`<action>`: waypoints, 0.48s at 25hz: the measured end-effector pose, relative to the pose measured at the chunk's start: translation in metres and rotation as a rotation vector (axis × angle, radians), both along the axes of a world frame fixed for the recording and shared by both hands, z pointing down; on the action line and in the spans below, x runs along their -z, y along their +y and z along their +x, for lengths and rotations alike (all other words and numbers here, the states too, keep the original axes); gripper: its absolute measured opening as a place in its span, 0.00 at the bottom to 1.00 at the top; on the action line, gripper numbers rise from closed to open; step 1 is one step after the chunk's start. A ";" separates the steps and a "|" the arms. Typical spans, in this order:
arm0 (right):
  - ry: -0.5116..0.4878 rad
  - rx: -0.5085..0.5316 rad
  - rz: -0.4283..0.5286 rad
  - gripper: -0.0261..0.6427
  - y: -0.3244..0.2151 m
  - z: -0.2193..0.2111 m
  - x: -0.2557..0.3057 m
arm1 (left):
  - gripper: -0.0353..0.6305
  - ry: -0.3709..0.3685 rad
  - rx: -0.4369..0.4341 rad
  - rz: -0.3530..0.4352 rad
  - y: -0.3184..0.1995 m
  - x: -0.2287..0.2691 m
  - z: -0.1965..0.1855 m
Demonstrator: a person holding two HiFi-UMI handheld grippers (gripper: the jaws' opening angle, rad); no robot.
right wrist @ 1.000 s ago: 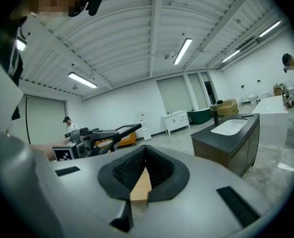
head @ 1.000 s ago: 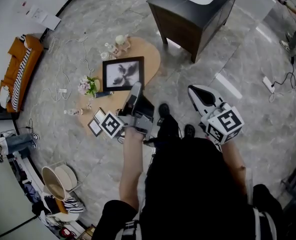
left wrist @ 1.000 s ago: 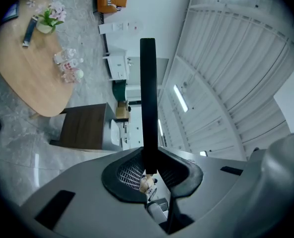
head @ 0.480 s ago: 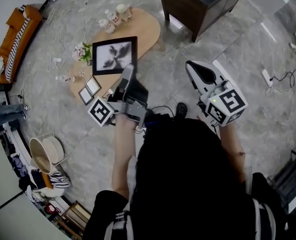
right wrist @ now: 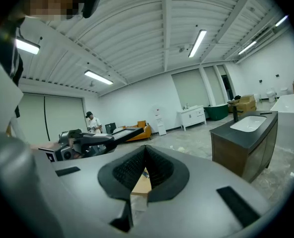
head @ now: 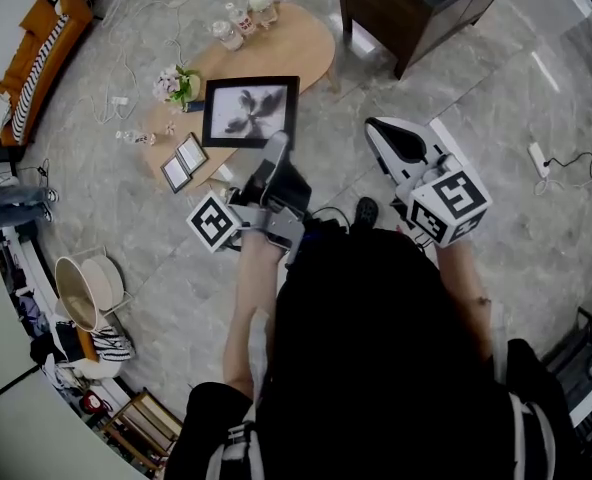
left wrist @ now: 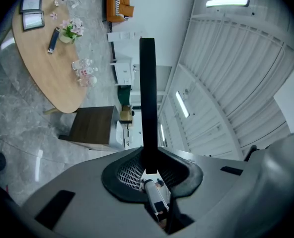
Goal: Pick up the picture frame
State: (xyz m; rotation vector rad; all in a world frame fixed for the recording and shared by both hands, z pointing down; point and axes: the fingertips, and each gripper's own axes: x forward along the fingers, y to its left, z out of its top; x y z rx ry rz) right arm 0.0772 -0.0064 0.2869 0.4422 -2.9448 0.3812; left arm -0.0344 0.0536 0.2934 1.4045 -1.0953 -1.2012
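Note:
The large black picture frame [head: 251, 111], with a grey floral print, hangs roughly level over the oval wooden table [head: 311, 48]. My left gripper [head: 274, 150] is shut on its near edge. In the left gripper view the frame [left wrist: 147, 93] appears edge-on as a dark bar rising from between the jaws of the left gripper [left wrist: 147, 155]. My right gripper [head: 381, 133] hovers over the floor right of the table, shut and holding nothing. From the right gripper [right wrist: 146, 150] I see the left one carrying the frame [right wrist: 122, 133].
On the table are two small frames [head: 183, 160], a flower pot [head: 176, 83] and cups [head: 244, 16]. A dark sink cabinet [head: 416, 3] stands behind the table. An orange sofa [head: 31, 53], floor cables, a power strip [head: 538, 155] and a basket [head: 81, 288] surround it.
The left gripper has drawn the frame back across the table toward the person, away from the flowers. The right gripper has shifted a little. The head view has swung.

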 end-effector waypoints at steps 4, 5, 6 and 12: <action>0.003 0.017 0.002 0.06 0.000 -0.006 0.000 | 0.17 0.005 0.003 -0.007 0.001 -0.006 -0.002; 0.003 0.018 0.003 0.06 0.000 -0.006 -0.001 | 0.17 0.006 0.004 -0.007 0.001 -0.007 -0.002; 0.005 0.017 0.004 0.06 0.001 -0.005 -0.001 | 0.17 0.007 0.005 -0.007 0.002 -0.008 -0.002; 0.016 0.013 0.003 0.06 0.005 0.000 -0.001 | 0.16 0.011 -0.002 -0.007 0.006 -0.006 0.002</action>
